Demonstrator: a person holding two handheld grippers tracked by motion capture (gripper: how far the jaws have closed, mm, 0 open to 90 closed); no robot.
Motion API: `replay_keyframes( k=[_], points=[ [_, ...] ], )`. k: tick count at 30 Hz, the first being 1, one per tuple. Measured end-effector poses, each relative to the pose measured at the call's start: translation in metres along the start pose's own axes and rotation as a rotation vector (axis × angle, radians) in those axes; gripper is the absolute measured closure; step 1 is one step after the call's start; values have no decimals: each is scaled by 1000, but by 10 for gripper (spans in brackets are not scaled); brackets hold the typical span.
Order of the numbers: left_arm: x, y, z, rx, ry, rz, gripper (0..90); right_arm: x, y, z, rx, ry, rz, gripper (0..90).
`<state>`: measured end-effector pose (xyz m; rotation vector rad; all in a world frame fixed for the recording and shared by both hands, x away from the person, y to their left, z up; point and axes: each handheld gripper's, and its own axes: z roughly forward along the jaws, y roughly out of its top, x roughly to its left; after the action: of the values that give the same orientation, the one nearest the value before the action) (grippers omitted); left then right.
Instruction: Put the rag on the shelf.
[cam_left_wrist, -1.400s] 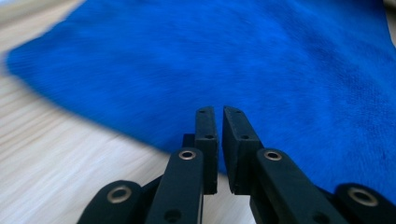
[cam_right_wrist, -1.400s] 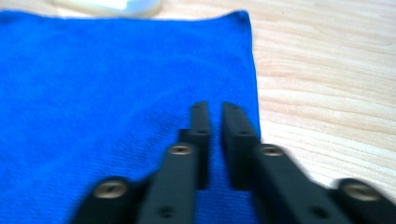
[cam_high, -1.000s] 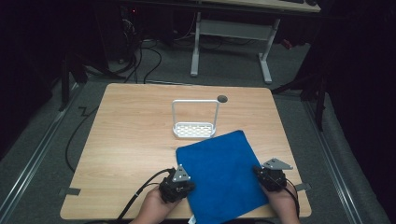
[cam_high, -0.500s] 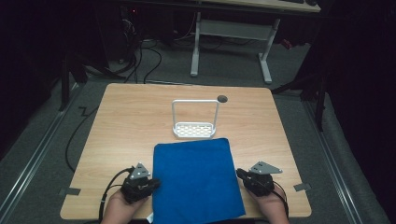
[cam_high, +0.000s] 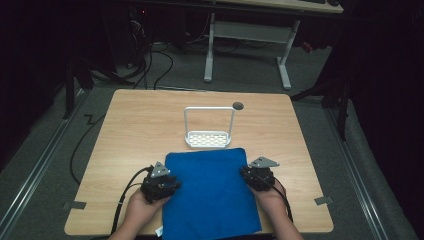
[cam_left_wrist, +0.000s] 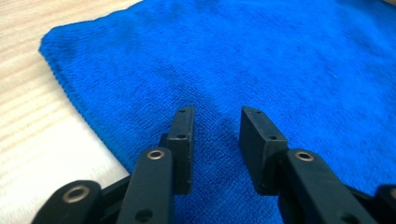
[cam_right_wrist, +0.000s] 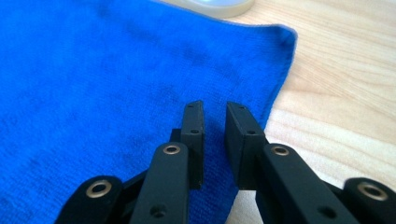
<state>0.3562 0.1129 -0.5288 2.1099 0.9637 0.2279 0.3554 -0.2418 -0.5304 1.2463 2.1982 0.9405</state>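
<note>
A blue towel lies flat on the wooden table, and its near end hangs over the front edge. Its far edge reaches a small white rack with a wire hoop. My left gripper rests at the towel's left edge. Its jaws stand open over the cloth, with nothing pinched between them. My right gripper sits at the towel's right edge. Its jaws are narrowly open above the towel, whose far right corner shows near the rack's base.
A round cable hole lies behind the rack. A black cable trails off the table's left side. A white desk frame stands on the floor beyond the table. Bare wood lies to the left and right of the towel.
The towel lay skewed a second ago and was squared up in front of the rack. Since then both grippers have moved forward and inward onto its side edges.
</note>
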Motion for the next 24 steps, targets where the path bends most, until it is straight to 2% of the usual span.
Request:
replay_keyframes(
  k=[5,9,12,13,16,18,21,24],
  points=[
    [4,2,3,-12,1,-3,683,2,-7,-8,0,4,4,785],
    [1,-1,0,-14,7,10,682,6,-17,-20,6,29,-6,783],
    [-1,-8,-5,-18,-14,-3,682,10,-22,-27,16,46,-9,780],
    [-4,-14,-10,-21,-33,-7,682,11,-23,-29,17,48,-11,778],
    [-10,-20,-17,-10,-54,6,682,12,-23,-30,18,52,-17,764],
    [-11,-20,-19,3,-50,9,682,11,-23,-30,14,70,-2,735],
    [-6,-18,-18,-22,-12,13,651,7,-21,-31,-23,80,16,706],
    [6,-17,-20,-68,30,-13,623,2,-20,-34,-60,68,30,676]
  ],
)
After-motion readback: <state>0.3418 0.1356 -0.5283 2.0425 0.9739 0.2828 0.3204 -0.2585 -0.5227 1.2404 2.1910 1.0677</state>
